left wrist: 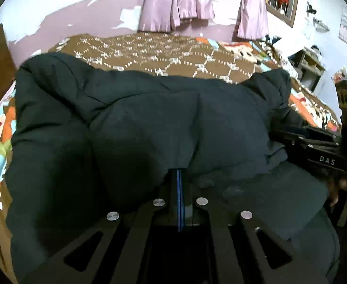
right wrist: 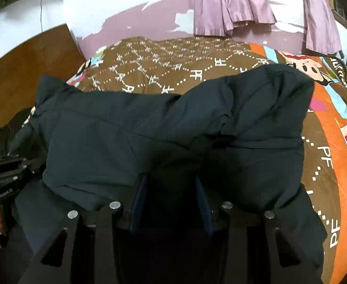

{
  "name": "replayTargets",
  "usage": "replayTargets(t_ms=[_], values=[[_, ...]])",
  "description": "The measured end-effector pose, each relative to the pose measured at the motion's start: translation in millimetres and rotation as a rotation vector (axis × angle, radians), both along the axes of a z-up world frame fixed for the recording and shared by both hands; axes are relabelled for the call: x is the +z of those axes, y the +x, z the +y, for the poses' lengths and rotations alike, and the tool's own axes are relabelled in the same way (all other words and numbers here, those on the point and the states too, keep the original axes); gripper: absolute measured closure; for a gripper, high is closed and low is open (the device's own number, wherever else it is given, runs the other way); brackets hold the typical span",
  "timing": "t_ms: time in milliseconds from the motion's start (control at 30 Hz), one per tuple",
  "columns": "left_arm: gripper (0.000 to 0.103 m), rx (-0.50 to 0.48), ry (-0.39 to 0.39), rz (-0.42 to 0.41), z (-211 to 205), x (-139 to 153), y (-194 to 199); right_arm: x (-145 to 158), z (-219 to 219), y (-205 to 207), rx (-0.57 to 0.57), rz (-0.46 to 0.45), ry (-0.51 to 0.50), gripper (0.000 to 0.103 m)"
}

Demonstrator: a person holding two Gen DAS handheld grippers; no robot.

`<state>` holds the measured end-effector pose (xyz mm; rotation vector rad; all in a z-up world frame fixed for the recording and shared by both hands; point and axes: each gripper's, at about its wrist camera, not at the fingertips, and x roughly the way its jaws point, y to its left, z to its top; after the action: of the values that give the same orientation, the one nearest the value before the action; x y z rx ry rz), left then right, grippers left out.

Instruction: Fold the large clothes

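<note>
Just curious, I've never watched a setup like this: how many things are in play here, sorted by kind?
Dark puffy jacket: 1
Handheld grippers: 2, the left gripper and the right gripper
Patterned brown bedspread: 1
Pink curtain panels: 2
Total: 6

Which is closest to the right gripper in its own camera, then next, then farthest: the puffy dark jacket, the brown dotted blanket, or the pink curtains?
1. Puffy dark jacket: right at the right gripper, fabric between its fingers.
2. Brown dotted blanket: spread on the bed beyond the jacket.
3. Pink curtains: hanging on the far wall, top of the view.
</note>
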<state>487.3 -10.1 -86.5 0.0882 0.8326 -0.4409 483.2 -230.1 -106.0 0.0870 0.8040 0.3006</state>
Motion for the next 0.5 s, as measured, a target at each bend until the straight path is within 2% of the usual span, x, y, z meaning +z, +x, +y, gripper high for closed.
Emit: replayTargets(t_ms=[33, 67, 100, 167, 200, 233, 367, 433, 500], values=[[0.1, 0.005, -0.021, -0.007, 3.3, 3.3, -4.2, 3.6, -2.1, -4.5, -0.004, -0.01, 0.029, 0.056], [0.098, 0.017, -0.037, -0.015, 6.0, 6.7, -9.4, 6.7, -3.8, -8.9, -0.009, -0.02, 0.049, 0.045], [0.092, 0.026, -0.046, -0.022, 5.9, 10.6, -12.7, 11.2, -5.2, -14.0, -0.014, -0.032, 0.064, 0.035], [0.062, 0.043, -0.062, -0.045, 9.0, 21.4, -22.3, 23.5, -5.0, -29.2, -0.01, -0.067, 0.072, 0.03], [0.039, 0.048, -0.082, -0.064, 10.5, 28.6, -28.3, 29.9, -3.4, -36.2, -0.01, -0.082, 0.058, 0.026], [0.03, 0.059, -0.104, -0.087, 13.4, 37.0, -36.9, 36.2, -2.3, -40.0, -0.01, -0.096, 0.045, 0.024], [0.026, 0.093, -0.148, -0.125, 20.5, 69.4, -63.5, 62.7, -0.3, -67.9, -0.013, -0.145, 0.03, 0.008], [0.018, 0.117, -0.142, -0.126, 23.0, 81.3, -79.0, 75.8, -0.3, -81.1, -0.012, -0.16, 0.031, 0.0], [0.007, 0.129, -0.143, -0.122, 26.9, 90.5, -97.3, 91.2, -0.1, -100.5, -0.006, -0.178, 0.037, 0.0]])
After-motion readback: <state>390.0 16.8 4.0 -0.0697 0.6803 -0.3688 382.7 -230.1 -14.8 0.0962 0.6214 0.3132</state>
